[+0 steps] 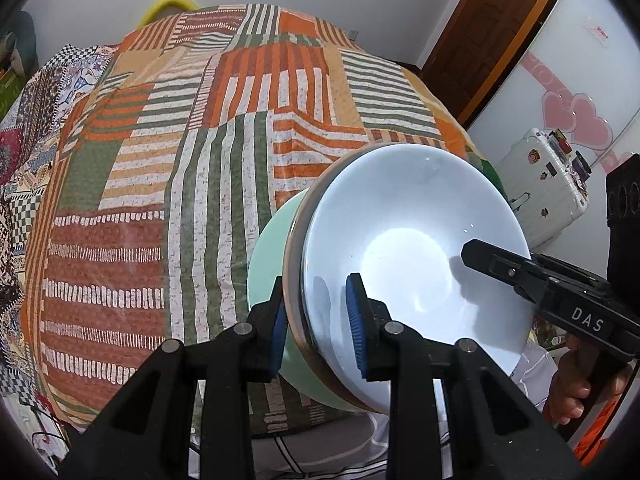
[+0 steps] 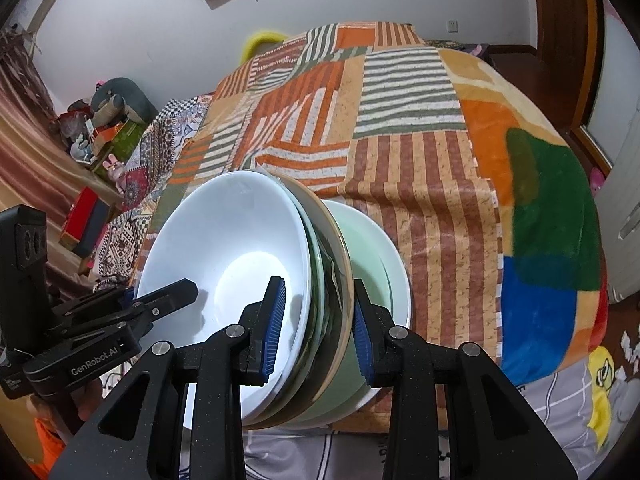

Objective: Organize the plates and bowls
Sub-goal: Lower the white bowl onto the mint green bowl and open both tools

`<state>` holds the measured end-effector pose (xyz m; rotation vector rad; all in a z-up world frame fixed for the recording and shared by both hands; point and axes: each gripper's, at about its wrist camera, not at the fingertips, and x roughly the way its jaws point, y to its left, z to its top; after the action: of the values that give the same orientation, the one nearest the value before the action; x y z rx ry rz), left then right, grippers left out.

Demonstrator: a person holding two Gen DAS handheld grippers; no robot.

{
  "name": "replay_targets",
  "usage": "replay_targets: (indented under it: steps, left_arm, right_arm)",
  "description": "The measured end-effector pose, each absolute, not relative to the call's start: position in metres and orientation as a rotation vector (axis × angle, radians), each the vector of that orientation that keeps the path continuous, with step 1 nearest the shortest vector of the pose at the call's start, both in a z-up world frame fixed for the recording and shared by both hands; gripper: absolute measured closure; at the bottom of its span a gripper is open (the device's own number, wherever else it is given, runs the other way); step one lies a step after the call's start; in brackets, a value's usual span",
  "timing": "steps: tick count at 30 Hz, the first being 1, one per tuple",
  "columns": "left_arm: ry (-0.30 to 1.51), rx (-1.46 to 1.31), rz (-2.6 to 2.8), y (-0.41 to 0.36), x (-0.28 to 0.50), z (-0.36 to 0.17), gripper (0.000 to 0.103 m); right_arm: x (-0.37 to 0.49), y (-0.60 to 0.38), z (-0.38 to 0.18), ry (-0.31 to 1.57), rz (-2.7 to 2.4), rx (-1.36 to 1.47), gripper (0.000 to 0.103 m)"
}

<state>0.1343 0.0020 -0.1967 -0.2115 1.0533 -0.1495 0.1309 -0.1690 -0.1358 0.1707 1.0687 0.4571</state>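
A nested stack of dishes is held tilted above a bed with a patchwork quilt [image 1: 200, 160]. The stack is a white bowl [image 1: 412, 248] on top, a tan-rimmed plate under it, and a pale green bowl [image 1: 268, 248] at the bottom. My left gripper [image 1: 318, 328] is shut on the stack's rim, one blue pad inside the white bowl, one on the green bowl. In the right wrist view my right gripper [image 2: 318, 332] is shut on the opposite rim of the same stack: white bowl [image 2: 224, 248], green bowl [image 2: 368, 248]. Each gripper shows in the other's view.
The quilt [image 2: 400, 152] covers the bed ahead. A white suitcase [image 1: 548, 184] and a door stand at the right in the left wrist view. Boxes and toys [image 2: 104, 136] lie on the floor at the left in the right wrist view.
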Motion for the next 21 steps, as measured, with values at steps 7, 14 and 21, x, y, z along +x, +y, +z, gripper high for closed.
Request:
replay_targets:
  steps: [7,14,21]
  left_arm:
    - [1.068,-0.213,-0.152,0.002,0.138,-0.204,0.075]
    - [1.067,-0.248,-0.146,0.005,0.143,-0.209,0.075]
    - [1.06,-0.269,-0.152,0.006,0.144,-0.211,0.075]
  right_arm:
    - [0.134,-0.168,-0.143,1.093,0.452,0.177,0.074]
    - [0.138,-0.169,-0.149,1.098,0.444,0.175,0.073]
    - [0.139,-0.168,-0.151,1.096,0.451,0.179,0.068]
